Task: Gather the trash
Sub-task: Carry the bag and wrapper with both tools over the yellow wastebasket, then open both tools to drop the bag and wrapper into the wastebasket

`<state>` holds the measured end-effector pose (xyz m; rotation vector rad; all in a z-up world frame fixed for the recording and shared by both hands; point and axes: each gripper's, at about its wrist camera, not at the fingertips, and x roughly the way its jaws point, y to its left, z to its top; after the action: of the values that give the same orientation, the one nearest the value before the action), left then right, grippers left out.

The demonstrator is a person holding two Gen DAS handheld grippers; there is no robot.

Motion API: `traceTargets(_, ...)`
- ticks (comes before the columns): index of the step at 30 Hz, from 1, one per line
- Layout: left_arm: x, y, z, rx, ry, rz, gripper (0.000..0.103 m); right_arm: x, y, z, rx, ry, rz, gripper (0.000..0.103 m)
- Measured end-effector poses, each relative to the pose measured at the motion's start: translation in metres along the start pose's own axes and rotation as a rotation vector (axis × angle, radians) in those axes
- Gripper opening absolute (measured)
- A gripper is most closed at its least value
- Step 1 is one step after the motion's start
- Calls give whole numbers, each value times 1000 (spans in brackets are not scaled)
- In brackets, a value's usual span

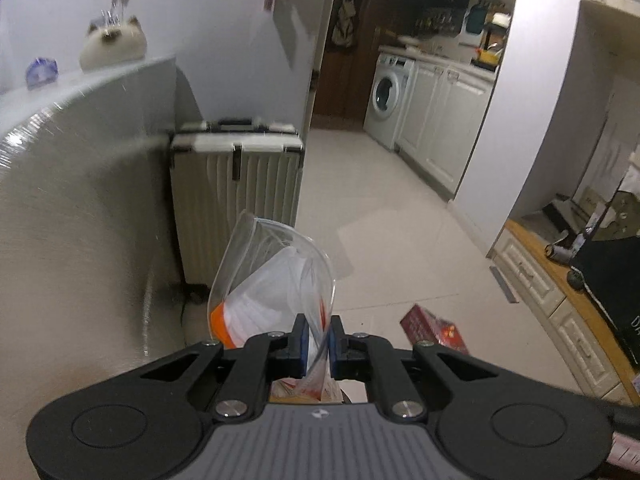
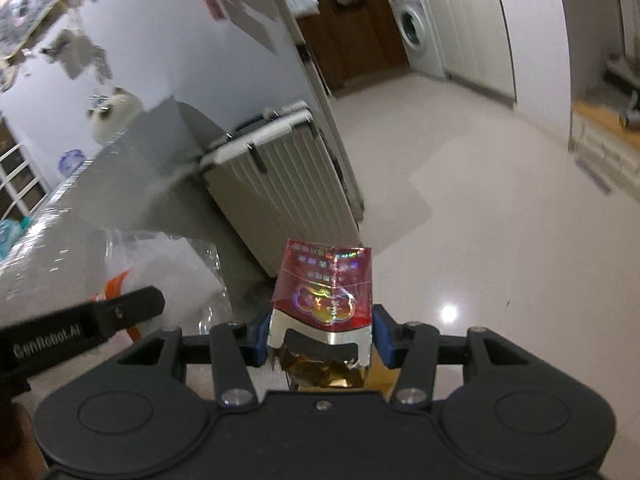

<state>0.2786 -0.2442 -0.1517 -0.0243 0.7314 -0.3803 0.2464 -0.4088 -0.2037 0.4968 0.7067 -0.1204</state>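
Note:
My left gripper is shut on a clear plastic bag with white and orange contents, held in the air beside a pale sofa arm. My right gripper is shut on a red cigarette pack with a holographic label, its open silver and gold end toward the camera. The red pack also shows low right in the left wrist view. The plastic bag and one finger of the left gripper show at the left of the right wrist view.
A pale sofa arm fills the left. A cream suitcase stands against it. Glossy white tiled floor runs to a kitchen with a washing machine. A low cabinet with a wooden top and a black bag is at right.

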Motion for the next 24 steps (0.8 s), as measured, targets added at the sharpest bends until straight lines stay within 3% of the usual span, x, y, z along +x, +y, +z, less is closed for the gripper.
traceTargets(5, 71, 17, -9, 2, 113, -15, 10, 69, -28, -4, 104, 100, -2, 51)
traceTargets(10, 133, 38, -35, 5, 242, -47, 10, 124, -43, -15, 113, 226, -8, 51)
traceTargets(17, 182, 68, -75, -52, 377, -55, 10, 187, -44, -32, 75, 417, -53, 51)
traceTargets(24, 207, 76, -88, -44, 440, -60, 10, 224, -38, -48, 87, 519, -55, 51)
